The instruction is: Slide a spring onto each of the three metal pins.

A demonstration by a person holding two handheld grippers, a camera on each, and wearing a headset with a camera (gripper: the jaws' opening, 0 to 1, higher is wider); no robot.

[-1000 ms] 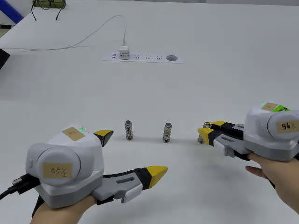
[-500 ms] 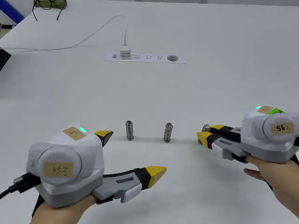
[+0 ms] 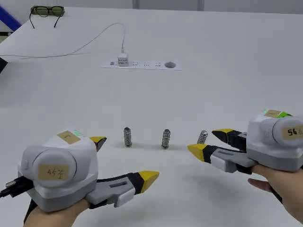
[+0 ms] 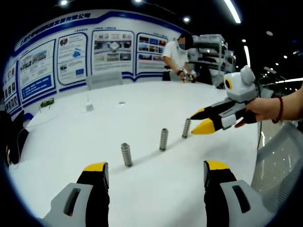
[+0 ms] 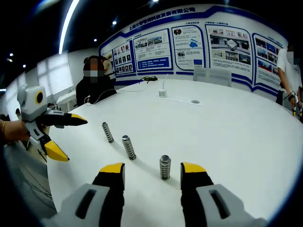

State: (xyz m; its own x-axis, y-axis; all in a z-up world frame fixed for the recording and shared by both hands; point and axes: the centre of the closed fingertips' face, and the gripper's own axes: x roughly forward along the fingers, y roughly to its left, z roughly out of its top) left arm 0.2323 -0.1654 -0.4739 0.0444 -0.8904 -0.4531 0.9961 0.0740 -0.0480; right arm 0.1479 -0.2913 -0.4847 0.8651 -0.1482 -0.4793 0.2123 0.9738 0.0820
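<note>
Three short metal pins stand in a row on the white table, each with a spring on it: left spring (image 3: 127, 137), middle spring (image 3: 165, 139), right spring (image 3: 202, 137). My right gripper (image 3: 207, 140) is open, its yellow tips either side of the right spring and just short of it. In the right gripper view that spring (image 5: 164, 166) stands free just ahead of the gap between the jaws (image 5: 152, 168). My left gripper (image 3: 124, 159) is open and holds nothing, nearer than the left spring (image 4: 126, 154).
A white power strip (image 3: 141, 64) with a plugged charger (image 3: 122, 59) and its cable lies at mid-table. A pair of glasses (image 3: 44, 10) rests at the far left corner. People stand or sit beyond the table (image 4: 142, 113).
My right gripper has opened and drawn slightly back from the right pin, leaving the spring on it. The left gripper has stayed put; the head camera has tilted.
</note>
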